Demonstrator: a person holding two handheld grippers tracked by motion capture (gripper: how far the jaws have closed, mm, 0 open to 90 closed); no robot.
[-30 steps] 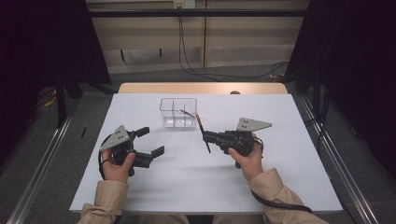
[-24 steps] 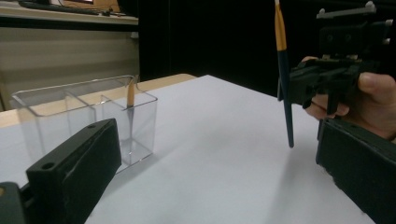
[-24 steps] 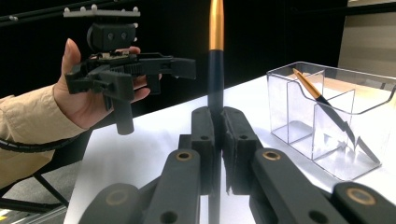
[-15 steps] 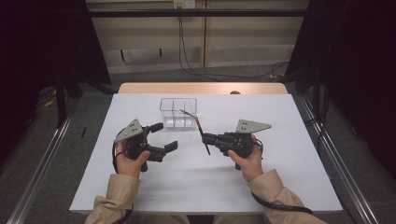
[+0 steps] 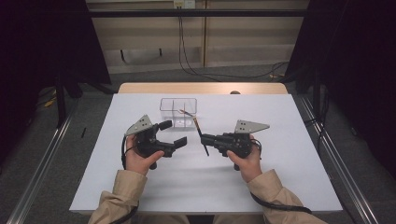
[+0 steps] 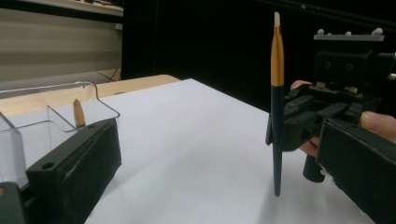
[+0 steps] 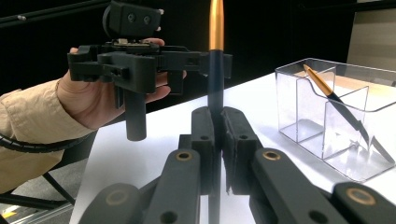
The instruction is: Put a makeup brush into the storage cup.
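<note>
The right gripper (image 5: 204, 138) is squeezed tight on a dark pen (image 5: 202, 137) with an orange end, holding it above the white tabletop (image 5: 280, 186). The left gripper (image 5: 173, 133) is wide open with nothing in it, near the clear box (image 5: 178, 111), where another pen (image 7: 337, 103) leans

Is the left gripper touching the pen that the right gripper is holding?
Apart. The high view shows bare white table between the open left gripper and the pen clamped in the right gripper.
</note>
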